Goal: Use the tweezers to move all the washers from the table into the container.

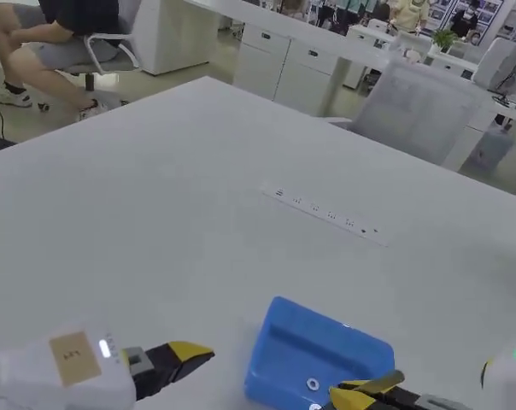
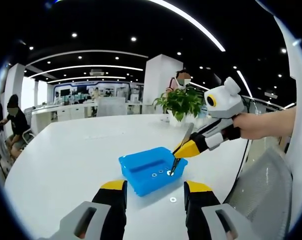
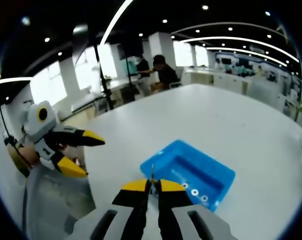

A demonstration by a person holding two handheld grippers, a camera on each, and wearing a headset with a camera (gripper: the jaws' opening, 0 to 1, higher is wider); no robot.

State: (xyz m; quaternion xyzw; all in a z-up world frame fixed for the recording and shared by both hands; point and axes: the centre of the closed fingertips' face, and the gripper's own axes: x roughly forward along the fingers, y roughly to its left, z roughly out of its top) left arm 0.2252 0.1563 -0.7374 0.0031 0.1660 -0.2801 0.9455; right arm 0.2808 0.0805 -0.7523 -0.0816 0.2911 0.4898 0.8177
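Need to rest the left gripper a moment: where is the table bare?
Bare: the white tabletop between the blue plastic tray and the recessed socket strip, and beyond that strip. Crowded: around the tray, where the right gripper holds metal tweezers over it and a small metal washer lies beside it.

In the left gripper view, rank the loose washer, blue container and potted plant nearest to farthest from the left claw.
1. Loose washer, low, between the jaws.
2. Blue container, just behind it.
3. Potted plant, far back, right of centre.
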